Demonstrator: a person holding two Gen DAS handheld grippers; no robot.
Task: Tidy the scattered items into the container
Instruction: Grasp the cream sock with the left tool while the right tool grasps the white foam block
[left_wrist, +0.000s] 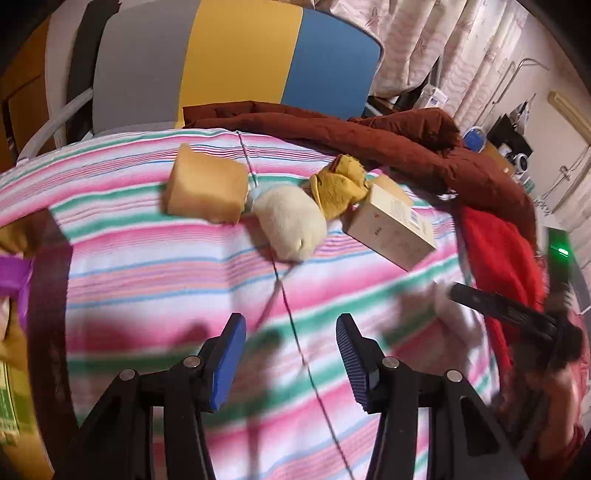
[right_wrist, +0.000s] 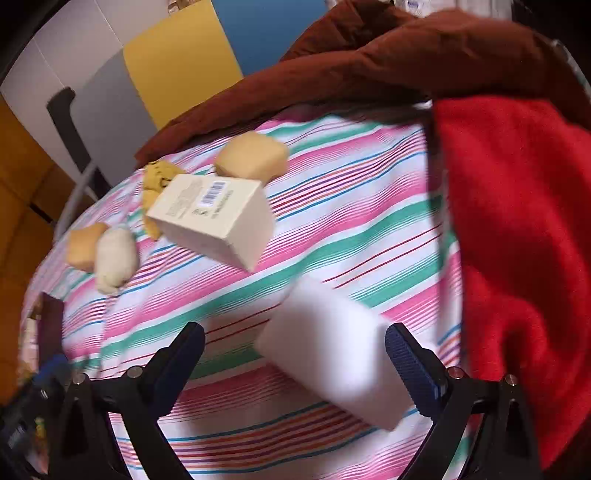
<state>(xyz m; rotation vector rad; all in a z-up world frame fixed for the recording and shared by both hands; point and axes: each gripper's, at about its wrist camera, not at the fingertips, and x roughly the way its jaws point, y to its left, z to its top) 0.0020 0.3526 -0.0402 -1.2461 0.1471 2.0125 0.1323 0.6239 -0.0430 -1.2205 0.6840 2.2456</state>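
1. Bedsheet (left_wrist: 155, 273), striped pink, green and white, covers a bed and carries all the scattered things; a dark thread (left_wrist: 295, 332) runs down its middle in the left wrist view.
2. Left hand-held gripper (left_wrist: 291, 360) hangs over bare sheet with its blue pads spread apart and nothing between them; the stripes ahead of it lie free up to the cluster.
3. Cluster ahead: a tan sponge (left_wrist: 207, 188), a cream plush toy (left_wrist: 291, 229) touching its right side, a yellow cloth (left_wrist: 340, 184) just behind the toy, and a cream box (left_wrist: 391, 225) leaning tilted at the right.
4. Right hand-held gripper (right_wrist: 295, 354) is released, jaws wide; a white block (right_wrist: 332, 354) lies on the sheet between them, nearer the right pad, and blur hides whether that pad touches it.
5. In the right wrist view the box (right_wrist: 214, 218) sits beyond the block with open sheet between them, and a 2nd tan sponge (right_wrist: 251, 157) lies behind the box.
6. Far edge: a brown jacket (left_wrist: 369, 136) is heaped along the back of the bed, close behind the cloth and box.
7. Right edge: a red blanket (right_wrist: 517, 221) crowds the sheet right beside the block, leaving little room on that side.
8. Left edge: the dark wall of a container (left_wrist: 48, 295) rises at the border of the left wrist view, well apart from the cluster, with clear stripes between.
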